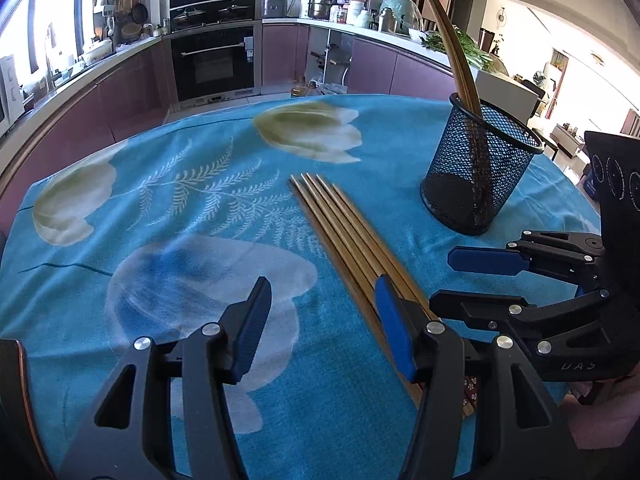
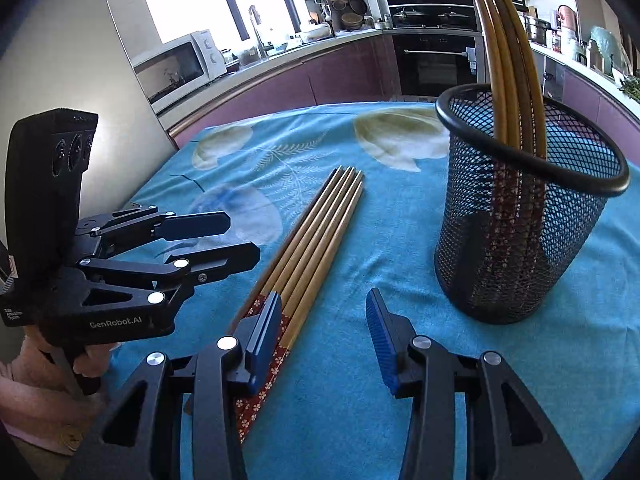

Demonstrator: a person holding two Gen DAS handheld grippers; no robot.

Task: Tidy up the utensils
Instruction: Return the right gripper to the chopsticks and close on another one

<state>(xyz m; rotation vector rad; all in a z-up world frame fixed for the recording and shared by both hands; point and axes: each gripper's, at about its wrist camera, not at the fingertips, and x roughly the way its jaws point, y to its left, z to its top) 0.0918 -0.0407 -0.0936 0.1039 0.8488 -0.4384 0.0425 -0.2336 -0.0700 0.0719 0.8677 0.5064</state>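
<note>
Five chopsticks [image 2: 308, 240] lie side by side on the surface [image 1: 160, 200], which is covered by a blue cloth with pale flowers. Their patterned red ends point toward the cameras, and their thin tips point toward the kitchen counter [image 1: 132, 46] behind. Three more chopsticks [image 2: 508, 64] stand in a black mesh cup [image 2: 516, 216], leaning on its rim. The cup stands upright to the right of the lying row, near it but apart.

The left gripper [image 1: 320, 320] hangs low over the surface with its jaws released and nothing between them. Its right finger [image 1: 394, 332] is over the near part of the row; the left one is over bare cloth. The right gripper [image 2: 320, 336] is also released and empty. Its left finger [image 2: 264, 336] is over the red ends, and its right finger is over the cloth between the row and the cup. Whether any finger touches the chopsticks cannot be told. Both grippers are close together, side by side.
</note>
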